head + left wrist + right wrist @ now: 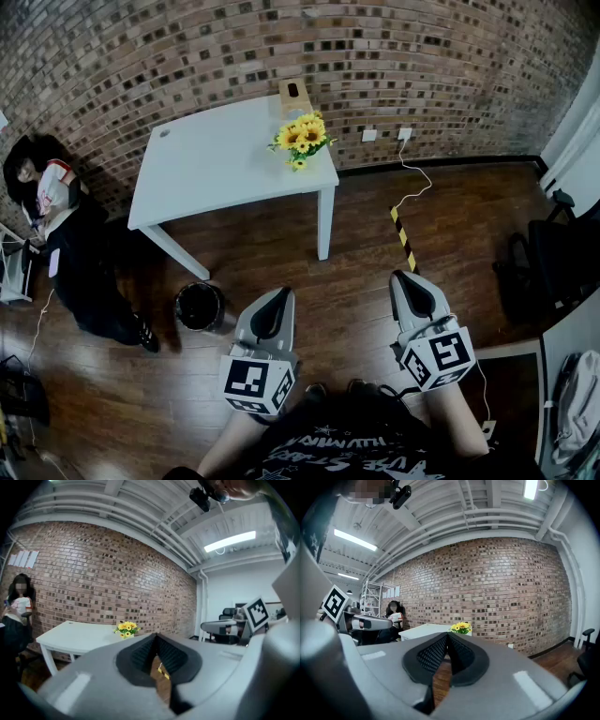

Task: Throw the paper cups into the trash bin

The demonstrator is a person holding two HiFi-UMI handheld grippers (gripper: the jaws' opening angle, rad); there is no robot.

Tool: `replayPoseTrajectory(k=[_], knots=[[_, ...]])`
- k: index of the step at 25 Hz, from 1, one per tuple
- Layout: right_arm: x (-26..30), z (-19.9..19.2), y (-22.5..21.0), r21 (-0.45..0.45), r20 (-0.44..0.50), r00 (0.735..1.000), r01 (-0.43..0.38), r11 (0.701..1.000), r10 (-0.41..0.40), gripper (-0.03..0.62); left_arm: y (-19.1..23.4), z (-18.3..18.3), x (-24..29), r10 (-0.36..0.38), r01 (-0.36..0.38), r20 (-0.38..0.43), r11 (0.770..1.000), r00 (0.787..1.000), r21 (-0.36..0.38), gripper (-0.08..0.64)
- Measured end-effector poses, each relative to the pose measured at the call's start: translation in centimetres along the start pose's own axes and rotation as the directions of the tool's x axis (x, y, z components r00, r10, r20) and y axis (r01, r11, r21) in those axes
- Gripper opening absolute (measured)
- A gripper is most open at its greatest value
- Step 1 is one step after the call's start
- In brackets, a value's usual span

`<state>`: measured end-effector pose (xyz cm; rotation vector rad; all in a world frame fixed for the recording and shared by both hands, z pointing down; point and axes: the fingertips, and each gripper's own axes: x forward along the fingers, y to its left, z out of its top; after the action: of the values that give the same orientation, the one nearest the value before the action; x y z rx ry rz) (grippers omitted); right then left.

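Two closed, empty grippers over a wooden floor, one trash bin ahead.

Head view: the left gripper (278, 292) and right gripper (401, 277) are held side by side, well apart, above the floor. One black trash bin (200, 307) stands on the floor just beside the front left leg of the one white table (206, 159). One bunch of sunflowers (302, 138) sits at the table's right edge and one wooden box (294, 97) at its far right corner. One person (66, 234) sits to the left of the table. Left gripper view: the jaw tips meet with nothing between them. Right gripper view: the jaws are likewise pressed together and hold nothing.
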<state>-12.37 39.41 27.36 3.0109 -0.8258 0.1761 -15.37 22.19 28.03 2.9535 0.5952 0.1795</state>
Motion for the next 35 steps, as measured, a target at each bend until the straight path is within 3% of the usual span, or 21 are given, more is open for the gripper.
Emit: replayPoseTrajectory(k=[7, 14, 26, 35], knots=[[1.3, 0.6, -0.8, -0.015, -0.015, 0.999, 0.040, 0.999, -0.040, 0.007, 1.4, 0.5, 2.0, -0.032, 0.032, -0.008, 0.999, 0.999, -0.003, 0.005], [4.3, -0.2, -6.4, 0.011, -0.007, 0.999, 0.045, 0.999, -0.045, 0.006, 1.2, 0.1, 6.7, -0.001, 0.001, -0.024, 1.000, 1.000, 0.007, 0.005], [13.5, 1.3, -20.3, 0.030, 0.035, 0.990, -0.140, 0.990, 0.139, 0.006, -1.5, 2.0, 20.9, 0.175, -0.175, -0.006, 0.984, 0.984, 0.026, 0.005], [17.4, 1.2, -26.2, 0.019, 0.018, 0.973, -0.230, 0.973, 0.230, 0.006, -3.8, 3.4, 28.3, 0.222, -0.222, 0.000, 0.975, 0.975, 0.030, 0.005]])
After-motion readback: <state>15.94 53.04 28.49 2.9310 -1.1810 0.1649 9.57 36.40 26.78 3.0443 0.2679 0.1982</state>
